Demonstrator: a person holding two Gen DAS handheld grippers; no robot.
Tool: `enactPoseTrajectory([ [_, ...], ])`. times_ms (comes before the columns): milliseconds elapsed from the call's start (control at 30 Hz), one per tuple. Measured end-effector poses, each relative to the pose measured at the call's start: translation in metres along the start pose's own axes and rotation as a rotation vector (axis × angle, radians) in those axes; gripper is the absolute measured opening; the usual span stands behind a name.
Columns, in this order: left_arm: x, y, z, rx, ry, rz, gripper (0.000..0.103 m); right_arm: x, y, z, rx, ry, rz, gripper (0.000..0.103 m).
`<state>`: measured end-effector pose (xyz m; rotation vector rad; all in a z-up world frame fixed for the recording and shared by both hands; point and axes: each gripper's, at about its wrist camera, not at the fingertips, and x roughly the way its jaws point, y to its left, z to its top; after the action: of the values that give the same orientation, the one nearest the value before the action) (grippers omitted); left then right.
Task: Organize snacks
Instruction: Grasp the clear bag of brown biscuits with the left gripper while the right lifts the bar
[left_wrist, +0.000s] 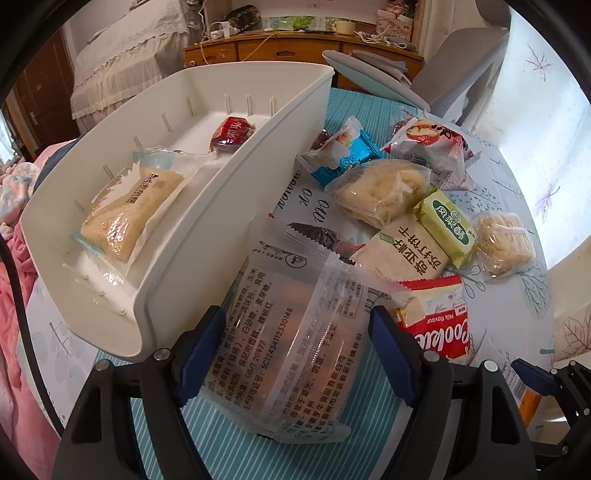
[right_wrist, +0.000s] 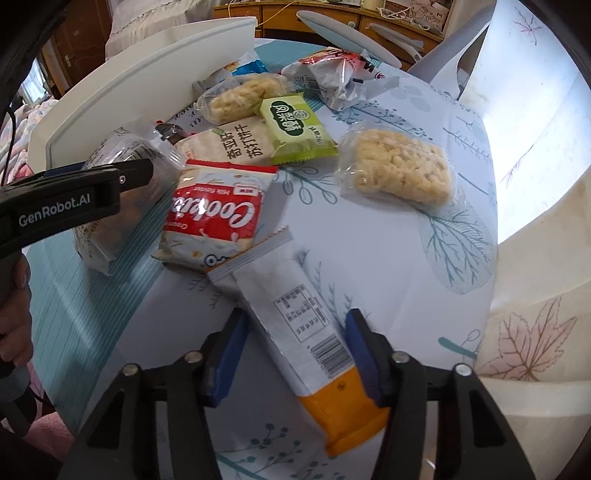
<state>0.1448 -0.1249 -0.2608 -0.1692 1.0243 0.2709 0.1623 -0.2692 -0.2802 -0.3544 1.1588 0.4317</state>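
Between your right gripper (right_wrist: 295, 354) fingers a long white and orange packet (right_wrist: 295, 325) is lying on the tablecloth (right_wrist: 369, 240); the jaws are standing apart on either side of it, pads near its edges but not visibly pressing. Its long axis is running slantwise, from the crimped white end up and to the left down to the orange end between the pads, so you are straddling it across its width. Your left gripper (left_wrist: 295, 343) is likewise standing open around a clear packet (left_wrist: 288, 325) of printed film, which is lying just beside the white bin (left_wrist: 221, 206) on its left. That bin, smooth hard plastic with ribbed walls, is already holding a pale cake packet (left_wrist: 129, 214) and a small red sweet (left_wrist: 231, 133). Remaining snacks are crowding the cloth ahead: a red cookie packet (right_wrist: 214, 214), a crinkly green wafer packet (right_wrist: 295, 129), and a lumpy puffed rice bar (right_wrist: 399, 173) in clear wrap.
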Motion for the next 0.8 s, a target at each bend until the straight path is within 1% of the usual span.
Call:
enactPoseTrajectory([
  [100,-0.002,0.003,0.000,-0.003,0.008,-0.025,0.071,-0.004,0.005,-0.003,0.006,0.012,0.000,0.047],
  [167,-0.004,0.004,-0.001,0.013,0.016,-0.034,0.069,-0.004,0.006,-0.001,0.019,0.032,0.003,0.045],
  [233,-0.007,0.005,-0.004,0.031,0.023,-0.044,0.066,-0.004,0.004,0.001,0.049,0.040,-0.001,0.038],
  [300,-0.013,0.005,-0.008,0.049,0.037,-0.060,0.065,-0.005,0.001,0.002,0.097,0.059,0.014,0.037],
  [433,-0.022,0.010,-0.019,0.054,0.100,-0.100,0.064,-0.004,-0.001,0.003,0.182,0.113,0.040,0.036],
  [533,-0.030,0.011,-0.028,0.076,0.143,-0.126,0.064,-0.004,-0.004,0.004,0.233,0.151,0.067,0.035],
  [667,-0.049,0.011,-0.036,0.120,0.162,-0.172,0.064,-0.005,-0.009,0.001,0.306,0.196,0.126,0.035],
  [800,-0.070,0.011,-0.037,0.157,0.158,-0.196,0.064,-0.007,-0.013,-0.007,0.374,0.244,0.189,0.034],
])
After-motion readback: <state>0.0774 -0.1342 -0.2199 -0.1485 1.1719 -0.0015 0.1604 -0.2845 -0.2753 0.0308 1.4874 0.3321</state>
